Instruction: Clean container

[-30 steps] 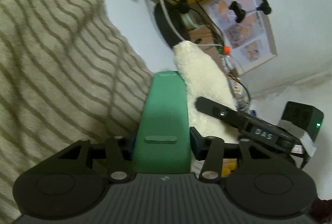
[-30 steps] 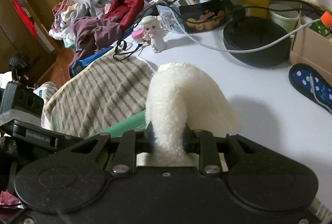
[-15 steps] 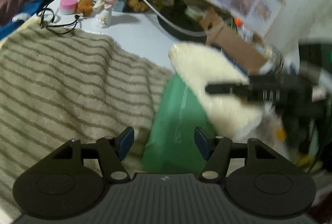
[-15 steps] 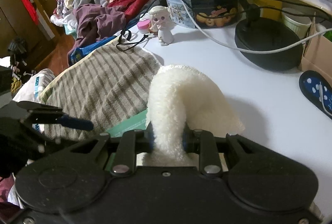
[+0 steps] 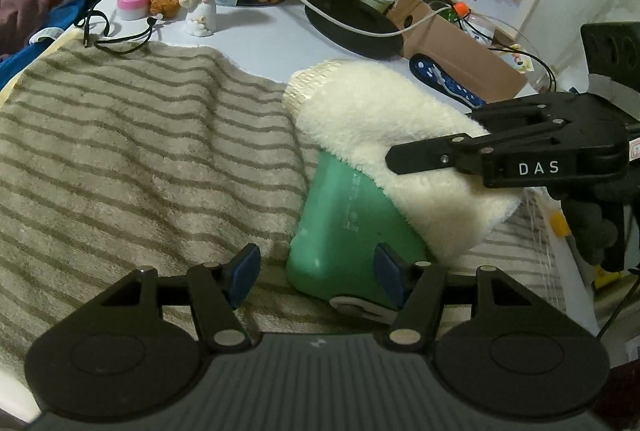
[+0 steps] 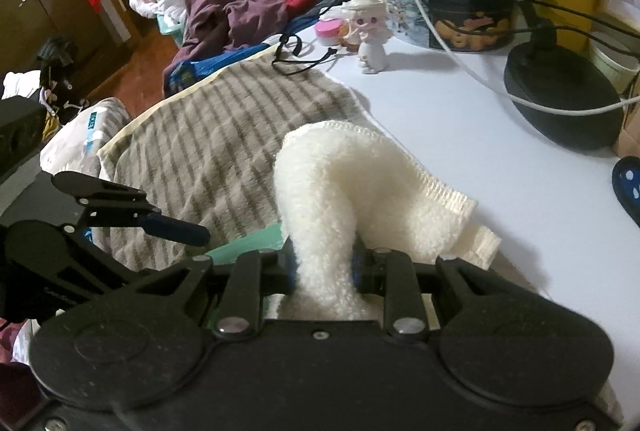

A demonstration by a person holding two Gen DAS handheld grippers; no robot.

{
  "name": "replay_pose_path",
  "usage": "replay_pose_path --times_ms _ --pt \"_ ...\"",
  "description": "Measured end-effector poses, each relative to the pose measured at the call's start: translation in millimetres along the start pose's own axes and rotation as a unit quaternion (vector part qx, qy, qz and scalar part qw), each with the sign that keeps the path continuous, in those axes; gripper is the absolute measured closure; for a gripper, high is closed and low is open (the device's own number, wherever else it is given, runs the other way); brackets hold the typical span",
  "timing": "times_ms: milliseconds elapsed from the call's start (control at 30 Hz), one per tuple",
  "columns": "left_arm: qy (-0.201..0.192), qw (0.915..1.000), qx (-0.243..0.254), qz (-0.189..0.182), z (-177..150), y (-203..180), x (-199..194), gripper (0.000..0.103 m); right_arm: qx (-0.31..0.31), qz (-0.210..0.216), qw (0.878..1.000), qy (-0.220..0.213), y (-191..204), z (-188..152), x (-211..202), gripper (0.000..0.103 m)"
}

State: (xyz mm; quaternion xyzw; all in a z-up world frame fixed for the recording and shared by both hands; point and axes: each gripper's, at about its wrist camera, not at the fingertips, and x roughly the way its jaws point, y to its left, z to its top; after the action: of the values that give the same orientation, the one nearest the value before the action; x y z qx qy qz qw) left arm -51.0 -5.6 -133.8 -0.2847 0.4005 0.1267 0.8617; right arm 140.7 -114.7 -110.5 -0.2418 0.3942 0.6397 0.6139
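A: Left wrist view first. Left tongs [image 5: 316, 273] spread wide, holding nothing; green container [image 5: 352, 227] lying tilted on the striped towel [image 5: 140, 151], partly between the pads w/ the right pad just at its side, left pad well clear. White cloth [image 5: 400, 135] draped over the container's far end.

B: Risk there?

A: Nothing pinning the container. Any wipe w/ the cloth prob. shoves it along the soft towel or rolls it, since lying on a slant. Could also slide toward the towel edge near the right tongs [image 5: 404, 161].

B: Right wrist view?

A: Right tongs [image 6: 324, 267] clenched on the white cloth [image 6: 360, 191], bunched up between the pads. Only a sliver of green container [image 6: 244, 243] showing under the cloth; left tongs [image 6: 176, 229] off to the side, apart from it.

B: What else could go wrong?

A: Thick fold in the grip, so cloth may slip out under a hard rub. Loose corner trailing on the tabletop [image 6: 460, 135], could drag. Cable [image 6: 304, 65] and small doll [image 6: 370, 31] well apart, low worry. Best guess: need to re-grip the container before wiping.
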Motion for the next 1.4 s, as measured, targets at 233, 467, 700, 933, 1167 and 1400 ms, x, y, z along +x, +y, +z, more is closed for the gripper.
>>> replay_pose_path --times_ms 233,467,700,933,1167,1400 --pt "0.000 1.0000 0.000 -0.006 -3.3 0.4 -1.9 0.043 -0.011 0.006 1.000 0.008 10.2 -0.9 1.6 0.081" --pt "-0.004 1.0000 -0.006 -0.005 -5.4 2.0 -3.5 0.043 -0.029 0.015 0.999 0.016 23.3 -3.3 4.3 0.081" --pt "-0.007 0.9999 -0.015 -0.003 -9.1 6.3 -8.5 0.043 -0.040 0.022 0.999 0.020 34.6 -7.8 3.9 0.081" --pt "-0.009 0.9996 -0.026 0.004 -17.1 14.9 -18.3 0.043 -0.060 0.035 0.997 0.027 52.9 -16.9 1.6 0.081" --pt "-0.008 0.9977 -0.062 0.026 -32.7 36.2 -31.8 0.043 -0.096 0.061 0.993 0.042 80.0 -31.3 0.1 0.081" --pt "-0.007 0.9964 -0.076 0.035 -39.1 44.7 -38.5 0.043 -0.121 0.067 0.989 0.049 92.1 -40.1 1.6 0.081"
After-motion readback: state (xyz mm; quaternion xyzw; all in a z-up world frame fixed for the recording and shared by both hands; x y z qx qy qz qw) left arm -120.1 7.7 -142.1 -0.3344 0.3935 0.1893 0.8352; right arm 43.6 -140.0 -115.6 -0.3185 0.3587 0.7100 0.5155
